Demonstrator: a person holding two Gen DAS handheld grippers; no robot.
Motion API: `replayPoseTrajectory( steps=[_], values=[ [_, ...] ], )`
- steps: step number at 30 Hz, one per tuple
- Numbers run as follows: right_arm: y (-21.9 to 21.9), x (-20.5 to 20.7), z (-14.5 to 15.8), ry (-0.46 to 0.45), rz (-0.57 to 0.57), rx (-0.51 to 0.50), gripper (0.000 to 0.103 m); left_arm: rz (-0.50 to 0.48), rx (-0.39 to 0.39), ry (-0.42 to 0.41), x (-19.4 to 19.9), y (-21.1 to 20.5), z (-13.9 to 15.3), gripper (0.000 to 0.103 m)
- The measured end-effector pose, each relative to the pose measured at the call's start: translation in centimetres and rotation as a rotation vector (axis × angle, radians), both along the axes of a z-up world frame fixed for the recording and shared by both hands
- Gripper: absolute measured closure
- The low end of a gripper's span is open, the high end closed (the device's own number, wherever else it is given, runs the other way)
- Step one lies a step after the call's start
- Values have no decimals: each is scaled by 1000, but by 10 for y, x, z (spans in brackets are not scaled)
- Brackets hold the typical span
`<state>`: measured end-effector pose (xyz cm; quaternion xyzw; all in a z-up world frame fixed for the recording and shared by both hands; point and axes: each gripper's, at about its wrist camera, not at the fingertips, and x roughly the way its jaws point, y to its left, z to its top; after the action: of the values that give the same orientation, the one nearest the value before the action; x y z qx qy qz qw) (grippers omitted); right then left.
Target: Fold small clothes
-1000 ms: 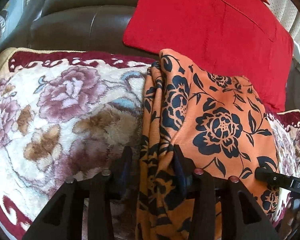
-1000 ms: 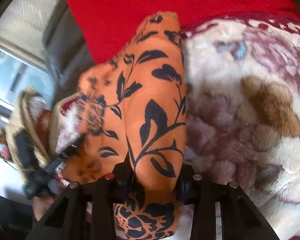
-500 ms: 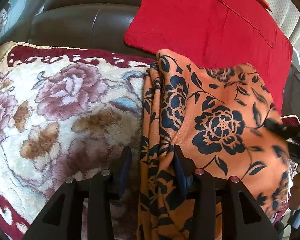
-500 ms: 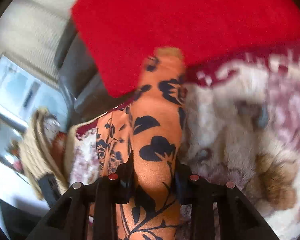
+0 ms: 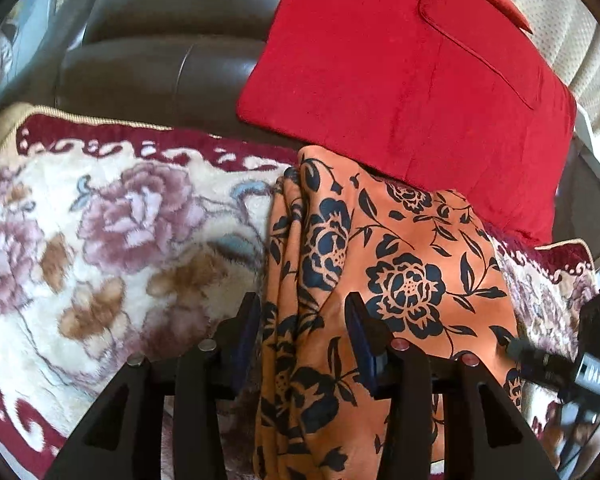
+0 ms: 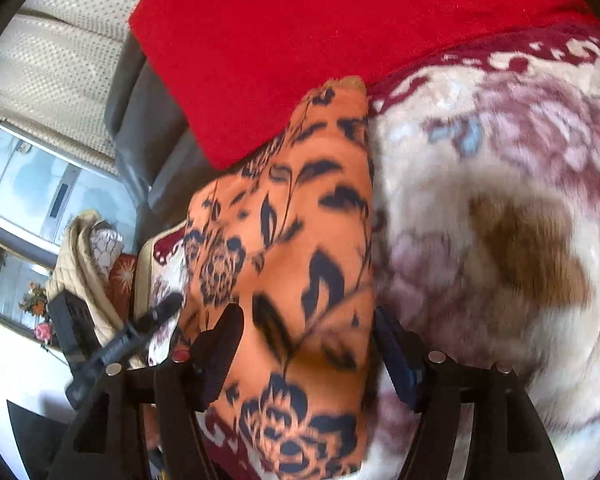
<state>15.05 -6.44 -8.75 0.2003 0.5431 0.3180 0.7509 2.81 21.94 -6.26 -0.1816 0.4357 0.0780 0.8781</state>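
An orange cloth with a dark blue flower print (image 5: pixel 388 276) lies folded on a plush floral blanket (image 5: pixel 112 240). My left gripper (image 5: pixel 304 320) stands around the cloth's bunched left edge, its jaws parted with fabric between them. The right gripper's fingers (image 5: pixel 540 360) show at the cloth's right edge. In the right wrist view the cloth (image 6: pixel 296 248) runs between the wide-parted jaws of my right gripper (image 6: pixel 308 332), and the left gripper's fingers (image 6: pixel 156 316) show at the left. The view is blurred.
A red cushion (image 5: pixel 404 64) leans on the dark leather sofa back (image 5: pixel 152 60) just behind the cloth; it also shows in the right wrist view (image 6: pixel 320 40). A window and a pale bag (image 6: pixel 80 256) are off the sofa's end.
My right gripper's jaws have spread apart and let the cloth go after carrying its edge over. My left gripper's jaws have also widened around the cloth's left edge.
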Motion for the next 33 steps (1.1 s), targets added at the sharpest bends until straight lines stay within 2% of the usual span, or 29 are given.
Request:
replayPoseTrajectory(
  steps=[1, 2, 3, 6, 8, 10, 11, 12, 14, 17, 19, 21, 22, 23, 24, 25, 26, 27, 30, 33],
  values=[
    [0, -1, -3, -4, 12, -17, 33, 2, 0, 6, 1, -1, 0, 57],
    [6, -6, -6, -8, 30, -60, 47, 4, -2, 8, 1, -1, 0, 57],
    [9, -7, -7, -14, 37, -90, 66, 5, -1, 10, 0, -2, 0, 57],
    [15, -18, 3, -74, 29, -159, 67, 3, 6, 11, -4, -3, 1, 57],
    [21, -20, 3, -83, 30, -177, 67, 4, 10, 10, -6, -3, 1, 57],
    [19, -21, 0, -57, 18, -150, 63, 9, 8, 11, -8, 0, 2, 57],
    [15, -22, 1, -47, 4, -130, 52, 10, 8, 11, -9, 0, 2, 57],
    [8, -22, 4, -51, -1, -121, 37, 10, 8, 13, -9, 1, 3, 57],
    [3, -24, 9, -75, -6, -109, 36, 14, 5, 13, -7, 4, 4, 56],
    [-4, -25, 15, -77, -6, -88, 36, 6, -30, 10, 5, 8, 7, 42],
    [-11, -24, 19, -82, -19, -79, 36, -10, -76, -13, 17, 10, 10, 35],
    [-18, -23, 20, -75, -29, -56, 36, -38, -144, -33, 32, 15, 6, 35],
    [-17, -22, 20, -73, -28, -55, 36, -42, -167, -14, 42, 20, -2, 36],
    [-18, -22, 20, -72, -27, -56, 36, -31, -171, 41, 54, 26, -15, 42],
    [-18, -21, 20, -71, -22, -59, 36, -12, -176, 102, 63, 34, -31, 69],
    [-18, -21, 20, -69, -19, -59, 36, 5, -246, 124, 66, 44, -45, 67],
    [-19, -20, 20, -64, -13, -56, 36, 27, -347, 103, 64, 57, -53, 67],
    [-17, -17, 20, -63, -12, -54, 36, 28, -390, 87, 61, 63, -53, 69],
    [-18, 0, 23, -69, -35, -39, 36, 10, -340, 64, 55, 58, -48, 69],
    [-14, 28, 19, -29, -61, 5, 35, 6, -295, 54, 52, 49, -39, 67]
  ],
)
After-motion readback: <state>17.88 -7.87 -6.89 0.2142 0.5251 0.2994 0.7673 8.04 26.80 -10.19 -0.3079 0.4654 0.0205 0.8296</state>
